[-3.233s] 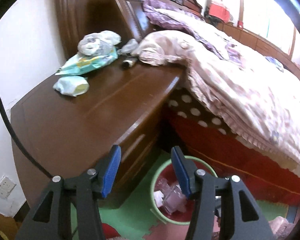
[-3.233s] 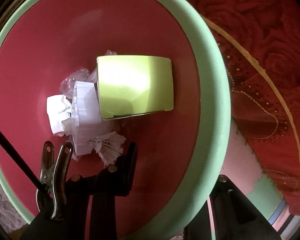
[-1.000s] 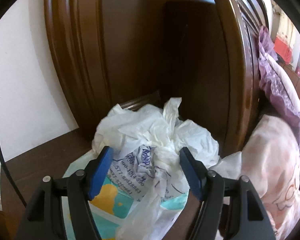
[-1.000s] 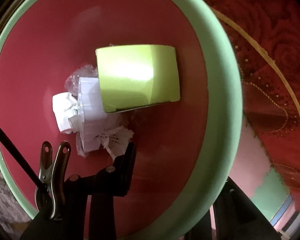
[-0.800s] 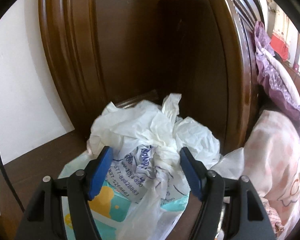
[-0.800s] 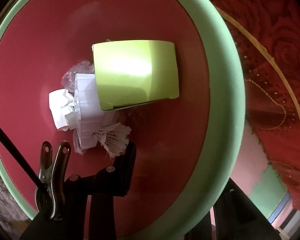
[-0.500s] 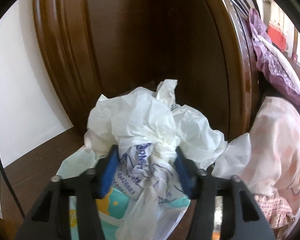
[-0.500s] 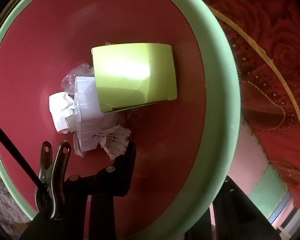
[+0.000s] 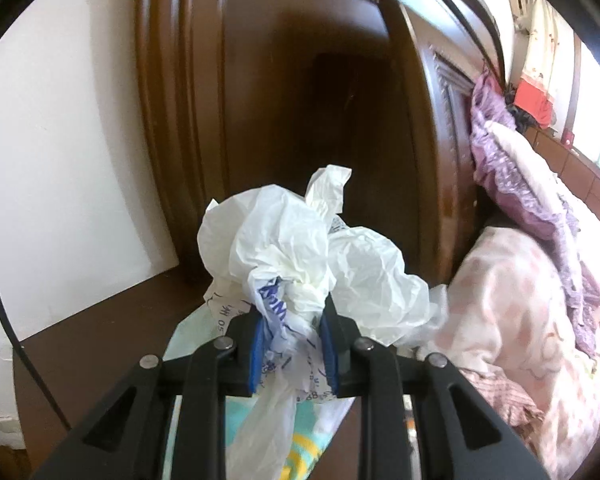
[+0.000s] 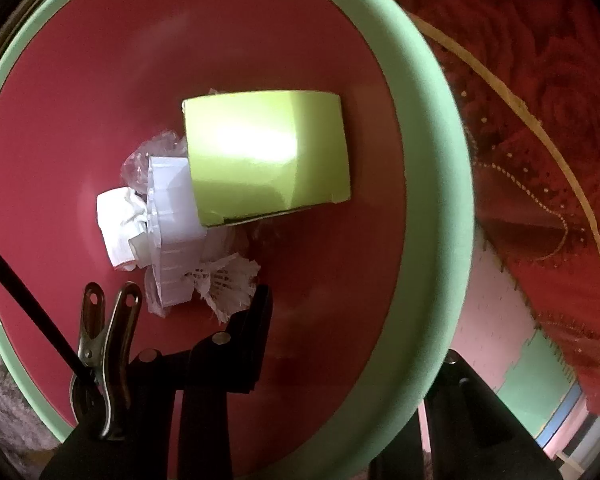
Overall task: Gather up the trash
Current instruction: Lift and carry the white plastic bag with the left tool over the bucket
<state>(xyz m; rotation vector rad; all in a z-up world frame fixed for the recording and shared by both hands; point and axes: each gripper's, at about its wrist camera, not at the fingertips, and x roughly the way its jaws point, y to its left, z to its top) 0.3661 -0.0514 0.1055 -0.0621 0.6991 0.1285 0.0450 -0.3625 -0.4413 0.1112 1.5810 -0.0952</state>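
Observation:
My left gripper (image 9: 292,332) is shut on a crumpled white plastic bag with blue print (image 9: 300,252), held above a teal and yellow package (image 9: 300,446) on the wooden nightstand (image 9: 100,352). My right gripper (image 10: 352,320) grips the green rim of a red trash bin (image 10: 428,184), one finger (image 10: 256,320) inside and the other outside under the rim. The bin holds a lime-green box (image 10: 268,156), white paper scraps (image 10: 172,224) and clear plastic.
A dark wooden headboard (image 9: 284,80) stands right behind the bag, with a white wall (image 9: 60,152) to its left. A pink quilt (image 9: 532,320) and purple pillow (image 9: 512,168) lie on the bed at right. A red bed skirt (image 10: 540,120) hangs beside the bin.
My left gripper's jaws have closed on the white plastic bag and lifted it a little. My right gripper keeps its hold on the bin rim; the bin barely shifts.

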